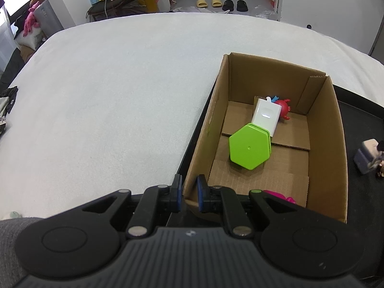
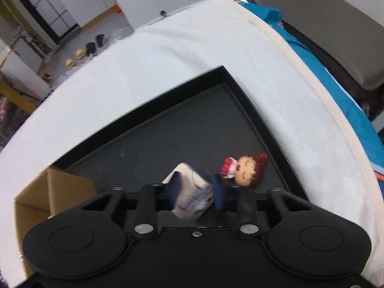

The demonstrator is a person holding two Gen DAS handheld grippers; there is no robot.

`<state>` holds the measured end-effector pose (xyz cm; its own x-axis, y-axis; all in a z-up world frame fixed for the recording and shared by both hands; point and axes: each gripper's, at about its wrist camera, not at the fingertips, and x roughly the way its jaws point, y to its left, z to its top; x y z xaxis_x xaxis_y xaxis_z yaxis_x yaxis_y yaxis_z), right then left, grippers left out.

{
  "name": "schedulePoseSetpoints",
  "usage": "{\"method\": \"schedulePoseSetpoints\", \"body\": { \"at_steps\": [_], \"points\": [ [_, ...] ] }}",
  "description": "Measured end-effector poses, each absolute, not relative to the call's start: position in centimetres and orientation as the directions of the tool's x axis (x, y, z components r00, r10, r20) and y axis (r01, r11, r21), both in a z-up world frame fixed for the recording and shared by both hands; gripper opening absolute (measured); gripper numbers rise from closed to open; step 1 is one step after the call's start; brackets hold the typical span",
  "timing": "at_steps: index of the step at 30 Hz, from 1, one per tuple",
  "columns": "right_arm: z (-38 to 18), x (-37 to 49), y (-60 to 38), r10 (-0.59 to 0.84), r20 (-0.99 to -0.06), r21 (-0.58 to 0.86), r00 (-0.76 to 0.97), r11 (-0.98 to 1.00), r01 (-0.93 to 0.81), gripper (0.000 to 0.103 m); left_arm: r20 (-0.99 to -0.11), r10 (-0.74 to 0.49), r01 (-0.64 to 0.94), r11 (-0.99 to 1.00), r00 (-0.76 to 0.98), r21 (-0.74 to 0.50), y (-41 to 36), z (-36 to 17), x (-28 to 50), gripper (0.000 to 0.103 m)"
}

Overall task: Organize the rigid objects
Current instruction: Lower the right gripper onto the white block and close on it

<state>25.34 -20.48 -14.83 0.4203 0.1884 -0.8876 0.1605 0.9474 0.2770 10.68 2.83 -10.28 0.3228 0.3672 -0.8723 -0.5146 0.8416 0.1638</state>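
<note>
White bedding covered the broad surface under both grippers, with slippers and clutter on the floor far beyond it. Ahead and to the right of the left gripper stood an open cardboard box, resting on a black tray. That gripper's blue-padded jaws were drawn close together and clamped the box's near wall at its corner, one pad outside and one inside. Deeper in the box, straight out past the fingertips, lay a green hexagonal case, with a white rectangular block touching its far edge and a small red toy just behind the block; a pink toy showed at the near wall, mostly hidden by the gripper body. The right gripper sat over the black tray, its jaws pressed on a pale figurine base (blurred, so the detail was unclear). A doll figure with reddish-brown hair extended from that base toward the gripper's right, lying on its side close to the tray's right rim. From the left wrist view the same figurine appeared on the tray, beyond the box's right wall. One box corner stood to the lower left of the right gripper, apart from the figurine.
</note>
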Motion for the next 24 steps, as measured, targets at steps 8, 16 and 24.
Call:
{"method": "schedulePoseSetpoints", "body": {
  "at_steps": [8, 16, 24],
  "points": [
    [-15.1, 25.3, -20.5, 0.221, -0.9, 0.296, 0.374, 0.942, 0.156, 0.034, -0.873, 0.361, -0.509, 0.846, 0.329, 0.158, 3.0, -10.3, 10.5, 0.011],
    [-15.1, 26.6, -19.2, 0.17, -0.917, 0.245, 0.36, 0.954, 0.174, 0.077, -0.876, 0.351, -0.51, 0.847, 0.33, 0.148, 3.2, -10.3, 10.5, 0.011],
    [-17.3, 28.1, -18.8, 0.163, -0.941, 0.231, 0.297, 0.95, 0.211, 0.082, -0.877, 0.351, -0.507, 0.849, 0.329, 0.149, 3.3, -10.3, 10.5, 0.012]
  ]
}}
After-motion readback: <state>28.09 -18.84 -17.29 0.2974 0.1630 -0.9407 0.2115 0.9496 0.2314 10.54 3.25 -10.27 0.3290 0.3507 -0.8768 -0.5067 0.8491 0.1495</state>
